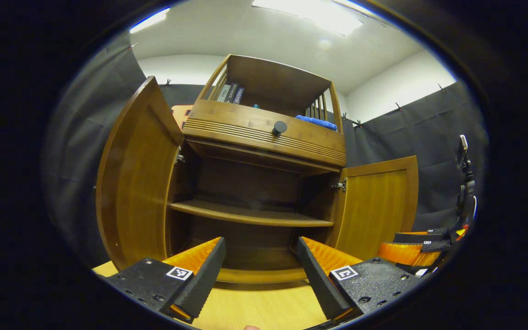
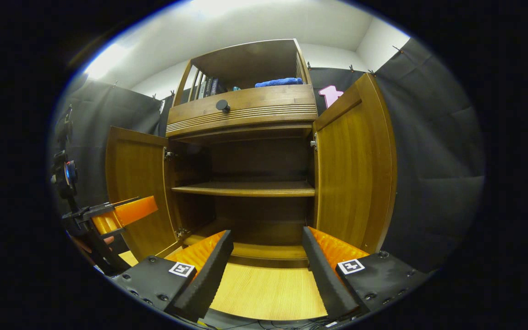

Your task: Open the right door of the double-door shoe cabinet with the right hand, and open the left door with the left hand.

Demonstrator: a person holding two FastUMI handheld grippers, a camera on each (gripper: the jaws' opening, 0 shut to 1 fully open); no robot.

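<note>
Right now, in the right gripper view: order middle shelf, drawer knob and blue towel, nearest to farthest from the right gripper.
From the right gripper, low at the cabinet's open front:
1. Middle shelf, inside, straight ahead.
2. Drawer knob, above, on the drawer front.
3. Blue towel, top compartment, behind the drawer front.

books [image 1: 230, 93] top shelf | blue cloth [image 1: 316, 122] (folded) | drawer knob [image 1: 279, 128]

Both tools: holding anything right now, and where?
Nothing. Left tool and right tool are open with bare gaps; both cabinet doors stand open, untouched.
</note>
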